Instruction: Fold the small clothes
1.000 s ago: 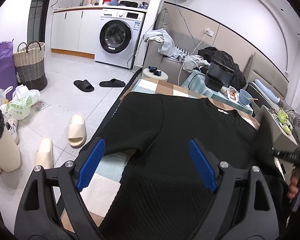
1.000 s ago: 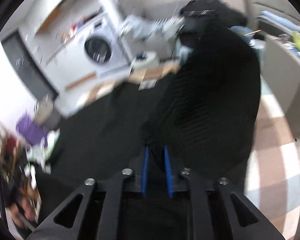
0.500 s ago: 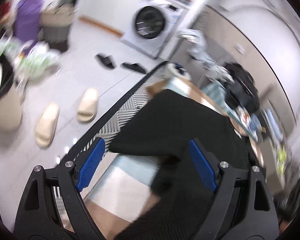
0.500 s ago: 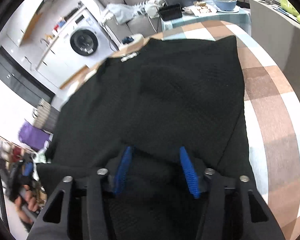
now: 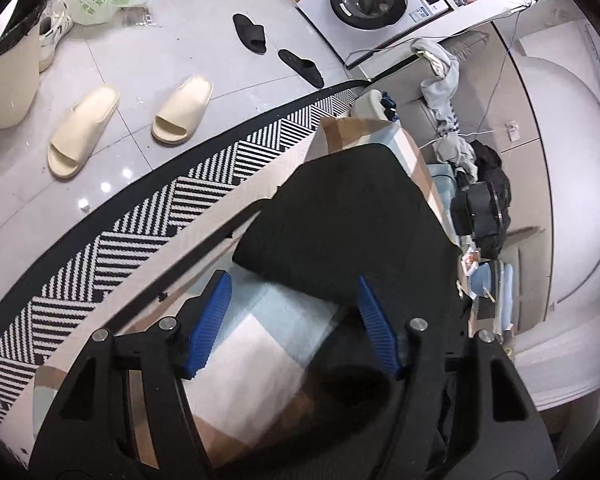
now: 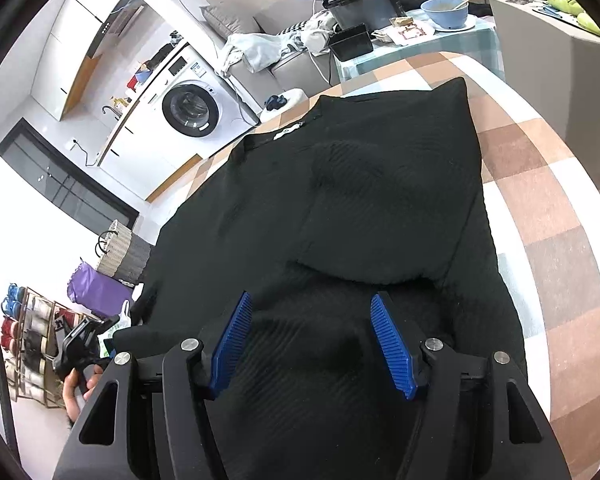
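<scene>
A black shirt [image 6: 340, 200] lies spread on the checked bench [image 6: 548, 208], one sleeve folded inward across its body. The right gripper [image 6: 320, 344] hangs over its near hem, blue fingers apart, empty. The left gripper [image 5: 292, 320], likewise spread wide, hovers at the bench's left edge over a sleeve end.

Open checked cloth [image 6: 540, 184] along the black shirt's [image 6: 340, 208] right edge; bare patch [image 5: 260, 332] at its left hem. Far end blocked: black box [image 6: 360, 10], blue bowl [image 6: 446, 10]. Grey cabinet [image 6: 548, 52] bounds right side.
</scene>
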### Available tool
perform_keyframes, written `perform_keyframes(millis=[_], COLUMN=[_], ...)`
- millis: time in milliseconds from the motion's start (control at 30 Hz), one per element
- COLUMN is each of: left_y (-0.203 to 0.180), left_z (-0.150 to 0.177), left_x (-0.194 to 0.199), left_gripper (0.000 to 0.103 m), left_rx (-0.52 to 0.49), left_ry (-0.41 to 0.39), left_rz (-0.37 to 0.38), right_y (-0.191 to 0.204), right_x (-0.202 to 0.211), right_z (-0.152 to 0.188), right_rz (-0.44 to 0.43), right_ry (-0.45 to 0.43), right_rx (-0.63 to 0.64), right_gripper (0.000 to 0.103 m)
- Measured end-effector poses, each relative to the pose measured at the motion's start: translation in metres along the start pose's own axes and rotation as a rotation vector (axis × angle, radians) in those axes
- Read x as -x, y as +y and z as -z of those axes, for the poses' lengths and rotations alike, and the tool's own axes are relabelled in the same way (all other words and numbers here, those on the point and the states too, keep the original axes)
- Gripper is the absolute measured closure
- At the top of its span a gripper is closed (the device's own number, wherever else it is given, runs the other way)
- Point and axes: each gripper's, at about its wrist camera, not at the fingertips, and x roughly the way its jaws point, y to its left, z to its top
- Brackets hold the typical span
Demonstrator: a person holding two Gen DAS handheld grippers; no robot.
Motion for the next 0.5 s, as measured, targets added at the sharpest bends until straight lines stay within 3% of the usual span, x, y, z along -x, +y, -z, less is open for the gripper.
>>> perform_keyframes(millis=[167, 333, 467, 500], left_y=[-0.009, -0.021, -0.027, -0.028], left_z=[-0.008, -0.015, -0.020, -0.020], left_x=[-0.024, -0.040, -0.039, -0.034], left_gripper=[0.045, 0.065, 0.096, 0.099], left_rx=[-0.011, -0.053, -0.063, -0.074], left_ry=[-0.011, -0.018, -0.073, -0.091], left_rz=[-0.069, -0.134, -0.154, -0.153], right_y=[-0.010, -0.022, -0.029, -0.031], right_x=[0.007, 0.016, 0.021, 0.022], right_z=[0.002, 0.003, 0.005, 0.006], right_rz=[-0.003, 0.002, 0.006, 0.006], right_ry=[-0.019, -0.051, -0.066, -0.068], right_rx=[-0.033, -0.075, -0.097, -0.103], right_gripper=[0.039, 0.038, 0.038, 0.038])
